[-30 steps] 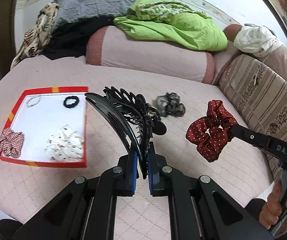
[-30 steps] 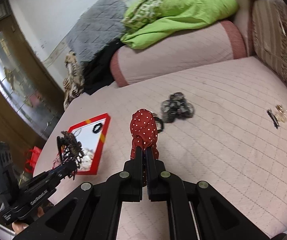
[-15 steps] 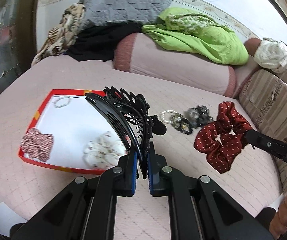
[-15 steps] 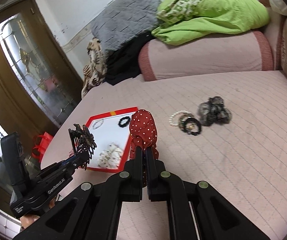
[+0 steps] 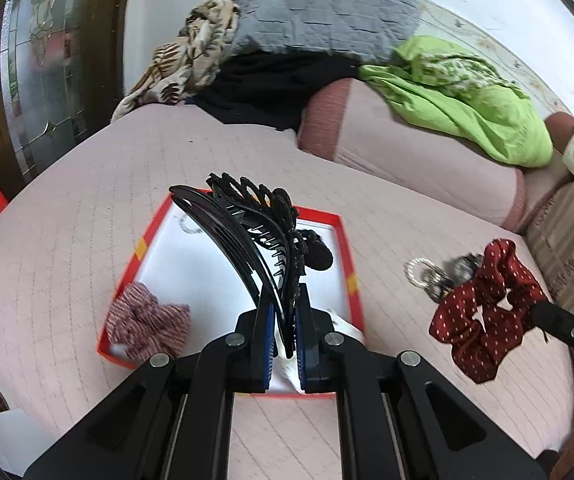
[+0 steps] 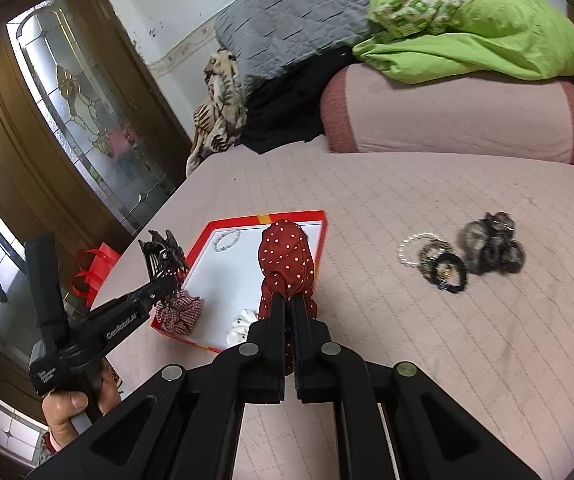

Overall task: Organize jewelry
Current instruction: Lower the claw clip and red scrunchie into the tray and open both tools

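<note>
My left gripper (image 5: 285, 316) is shut on a large black hair clip (image 5: 253, 236) and holds it above the red-rimmed white tray (image 5: 351, 280). My right gripper (image 6: 288, 304) is shut on a red polka-dot scrunchie (image 6: 287, 260), held over the tray's right edge (image 6: 319, 248). The tray holds a checked red scrunchie (image 5: 147, 320), a white scrunchie (image 6: 241, 326) and a bead bracelet (image 6: 227, 238). The red scrunchie (image 5: 487, 312) and the right gripper also show in the left wrist view.
On the pink quilted bed (image 6: 447, 340) lie a pearl bracelet (image 6: 411, 250), a dark beaded band (image 6: 445, 270) and dark scrunchies (image 6: 491, 242). A bolster (image 6: 447, 116), green blanket (image 6: 479, 28) and grey pillow (image 5: 319, 12) lie behind. A red bag (image 6: 95, 268) stands by the door.
Both grippers have swung left toward the tray with their items. The hair clip is now over the tray's middle and the red scrunchie over its right edge.
</note>
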A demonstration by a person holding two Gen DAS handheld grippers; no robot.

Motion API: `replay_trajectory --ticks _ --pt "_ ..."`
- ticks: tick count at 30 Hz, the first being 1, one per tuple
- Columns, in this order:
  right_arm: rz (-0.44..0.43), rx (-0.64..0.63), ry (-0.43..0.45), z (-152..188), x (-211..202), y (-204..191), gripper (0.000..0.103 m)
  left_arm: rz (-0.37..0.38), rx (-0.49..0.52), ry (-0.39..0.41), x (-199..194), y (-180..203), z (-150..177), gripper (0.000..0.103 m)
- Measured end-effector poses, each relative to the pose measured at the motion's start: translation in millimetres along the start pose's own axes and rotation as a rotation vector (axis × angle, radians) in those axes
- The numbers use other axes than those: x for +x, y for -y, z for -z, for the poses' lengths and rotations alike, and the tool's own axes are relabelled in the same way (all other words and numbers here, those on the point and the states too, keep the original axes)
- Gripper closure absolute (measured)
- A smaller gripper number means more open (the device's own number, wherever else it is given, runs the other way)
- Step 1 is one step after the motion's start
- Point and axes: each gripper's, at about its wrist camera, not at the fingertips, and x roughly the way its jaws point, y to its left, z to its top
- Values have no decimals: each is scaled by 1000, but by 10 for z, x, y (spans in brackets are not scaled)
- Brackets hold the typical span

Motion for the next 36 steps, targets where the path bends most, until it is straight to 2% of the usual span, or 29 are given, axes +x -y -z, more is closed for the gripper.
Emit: replay_trajectory --ticks 9,15,27,36 --pt "-49 -6 -30 -151 460 -208 99 -50 -36 -22 483 -306 -318 95" --pt "-48 -6 -58 -215 749 -278 99 -42 -58 -58 845 -411 -427 95" --pt "-63 53 -111 -318 1242 -156 99 -31 -60 -130 1434 -504 -610 95" --pt "-61 67 -136 -414 1606 -97 99 -50 42 -156 1698 -357 -742 95"
